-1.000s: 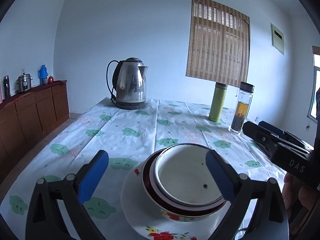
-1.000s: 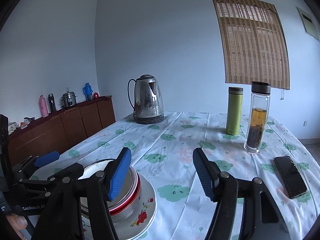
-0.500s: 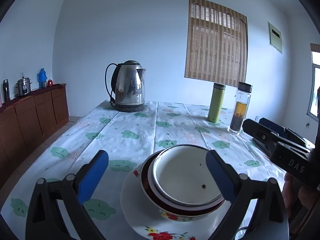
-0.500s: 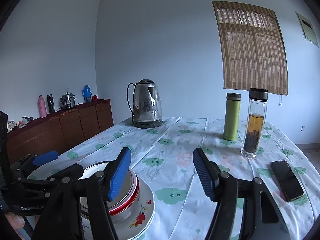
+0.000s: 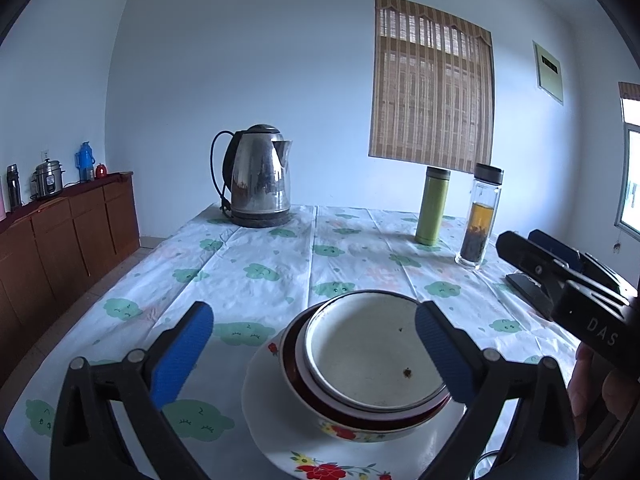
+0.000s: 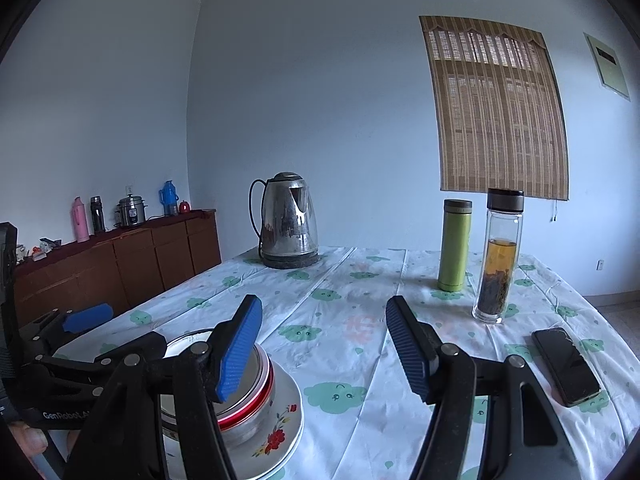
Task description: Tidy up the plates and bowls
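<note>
A stack stands at the near edge of the table: a white flowered plate [image 5: 280, 436] under nested bowls, with a white metal bowl [image 5: 372, 356] on top, inside a red-rimmed bowl [image 5: 294, 360]. My left gripper [image 5: 314, 354] is open and empty, its blue pads either side of the stack and above it. My right gripper [image 6: 324, 346] is open and empty, to the right of the stack [image 6: 256, 392]. It also shows in the left wrist view [image 5: 560, 276] at the right edge.
A steel kettle [image 5: 258, 178] stands at the table's far side. A green flask [image 5: 434, 206] and a glass tea bottle [image 5: 480, 216] stand far right. A black phone [image 6: 566, 366] lies on the right. A wooden sideboard [image 6: 120, 264] runs along the left wall.
Both grippers have tilted up a little, so the table sits lower in both views. The stack has not moved. Both grippers remain open.
</note>
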Demonstrator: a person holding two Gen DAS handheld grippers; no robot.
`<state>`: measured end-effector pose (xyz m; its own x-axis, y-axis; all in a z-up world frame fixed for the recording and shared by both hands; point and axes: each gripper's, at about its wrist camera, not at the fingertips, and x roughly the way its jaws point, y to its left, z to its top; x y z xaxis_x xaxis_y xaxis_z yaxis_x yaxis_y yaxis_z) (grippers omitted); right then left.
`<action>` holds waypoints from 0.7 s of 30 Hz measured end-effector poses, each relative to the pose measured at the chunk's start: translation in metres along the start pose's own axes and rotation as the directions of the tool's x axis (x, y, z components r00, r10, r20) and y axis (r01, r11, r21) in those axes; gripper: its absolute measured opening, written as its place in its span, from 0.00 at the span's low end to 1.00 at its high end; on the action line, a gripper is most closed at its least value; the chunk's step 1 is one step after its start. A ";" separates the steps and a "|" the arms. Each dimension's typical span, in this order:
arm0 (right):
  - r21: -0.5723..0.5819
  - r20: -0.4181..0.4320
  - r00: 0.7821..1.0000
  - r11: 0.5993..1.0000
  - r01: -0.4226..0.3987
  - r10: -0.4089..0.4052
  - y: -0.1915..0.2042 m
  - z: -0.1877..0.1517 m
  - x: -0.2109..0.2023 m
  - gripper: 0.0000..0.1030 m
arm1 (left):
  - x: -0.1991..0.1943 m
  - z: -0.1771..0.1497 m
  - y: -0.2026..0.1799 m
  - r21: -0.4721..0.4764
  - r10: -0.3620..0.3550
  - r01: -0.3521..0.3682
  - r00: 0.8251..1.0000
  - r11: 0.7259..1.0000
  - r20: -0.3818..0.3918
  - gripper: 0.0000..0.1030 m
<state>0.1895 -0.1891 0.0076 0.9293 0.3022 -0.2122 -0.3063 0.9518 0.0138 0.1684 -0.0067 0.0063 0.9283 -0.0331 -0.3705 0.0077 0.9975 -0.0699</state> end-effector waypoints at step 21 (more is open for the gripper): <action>-0.071 0.084 0.996 0.997 0.034 -0.028 0.010 0.003 -0.011 0.65 | -0.002 0.001 -0.011 0.037 0.006 -0.007 1.000 0.999 0.009 1.00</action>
<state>0.1767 -0.1832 0.0135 0.9515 0.2790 -0.1298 -0.2887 0.9554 -0.0629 0.1664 -0.0172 0.0087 0.9316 -0.0262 -0.3626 0.0154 0.9993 -0.0327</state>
